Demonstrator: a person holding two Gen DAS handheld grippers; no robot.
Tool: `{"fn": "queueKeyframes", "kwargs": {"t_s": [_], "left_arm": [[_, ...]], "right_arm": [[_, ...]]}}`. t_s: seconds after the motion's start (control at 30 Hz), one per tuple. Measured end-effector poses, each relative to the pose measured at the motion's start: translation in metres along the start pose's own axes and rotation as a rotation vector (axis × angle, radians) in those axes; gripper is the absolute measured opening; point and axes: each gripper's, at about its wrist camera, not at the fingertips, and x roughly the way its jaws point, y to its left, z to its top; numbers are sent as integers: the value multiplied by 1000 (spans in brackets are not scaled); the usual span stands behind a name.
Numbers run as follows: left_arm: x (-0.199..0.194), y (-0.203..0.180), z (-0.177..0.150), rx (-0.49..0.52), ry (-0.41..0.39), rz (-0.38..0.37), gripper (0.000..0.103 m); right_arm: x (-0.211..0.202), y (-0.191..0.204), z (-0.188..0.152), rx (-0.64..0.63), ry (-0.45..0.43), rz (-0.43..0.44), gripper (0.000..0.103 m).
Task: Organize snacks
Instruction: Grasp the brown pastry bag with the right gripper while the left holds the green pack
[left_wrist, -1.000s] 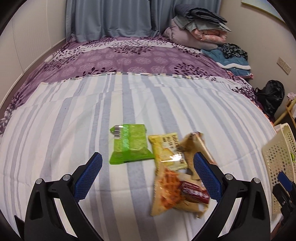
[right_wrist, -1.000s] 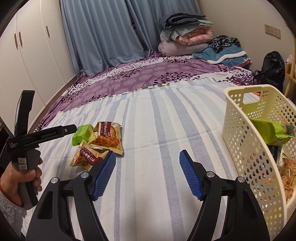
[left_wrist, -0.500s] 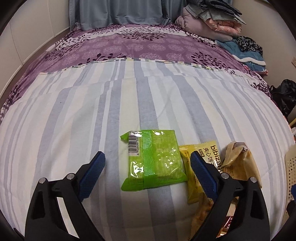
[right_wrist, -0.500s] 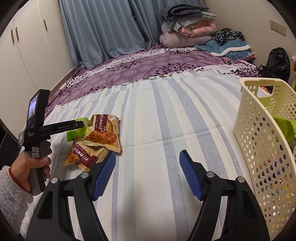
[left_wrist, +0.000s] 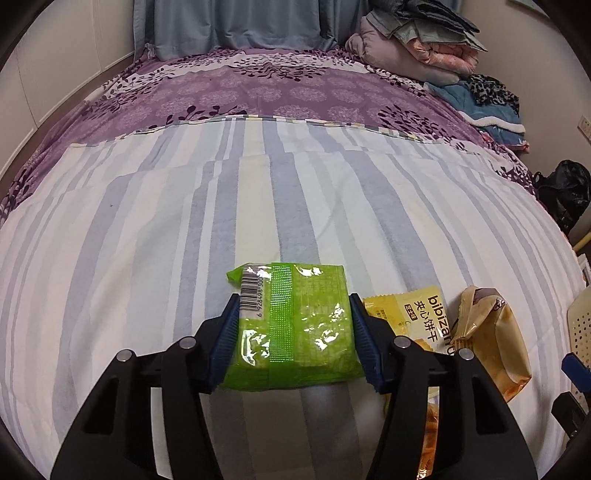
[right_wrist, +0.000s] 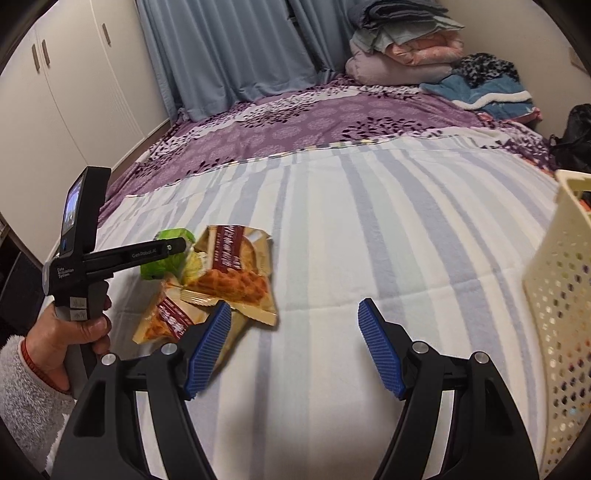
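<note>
Both blue ribbed pads of the left gripper (left_wrist: 291, 339) press against the two sides of a glossy lime-green rectangular snack packet (left_wrist: 291, 325), which sits squeezed between them on the bed, barcode end to the left; seen from the right wrist, the same green packet (right_wrist: 166, 254) is partly hidden behind the gripper's black finger. The right gripper (right_wrist: 295, 345) hangs over the bedspread with its jaws spread wide and nothing between them.

Just right of the green packet lies a yellow biscuit sachet with black lettering (left_wrist: 410, 317), its near edge tucked under the left gripper's right finger. Right of that is a tan crinkled waffle packet (left_wrist: 491, 332), and nearer, partly hidden, an orange-printed waffle packet (left_wrist: 432, 428). In the right wrist view the two waffle packets with dark red labels (right_wrist: 229, 273) overlap in a loose pile touching the green one.

A cream perforated plastic basket (right_wrist: 561, 306) stands at the right edge, well apart from the pile.

All rests on a white and grey-blue striped bedspread (left_wrist: 258, 206). Farther off comes a purple floral sheet (left_wrist: 295, 88), then folded quilts (left_wrist: 417, 48) at the far right and blue curtains (right_wrist: 229, 55) behind.
</note>
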Motion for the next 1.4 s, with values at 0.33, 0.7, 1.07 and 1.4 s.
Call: {"fn": "queueKeyframes", "kwargs": {"t_s": [0.33,0.7,1.07,1.4], "left_arm": [[-15,11,-3,-19,-28,-15,58],[-32,23,-8,-44,-49,-32,58],[-40,22,-15,-54,-52,-46,58],[-68,10,-19,-20,-93,-39,58]], "right_arm": [[45,29,22,-41,44,92,71],[86,42,35,-73,95,62,59],[74,40,29,-100,88,53,40],[34,27,20,-60,28,20,39]]}}
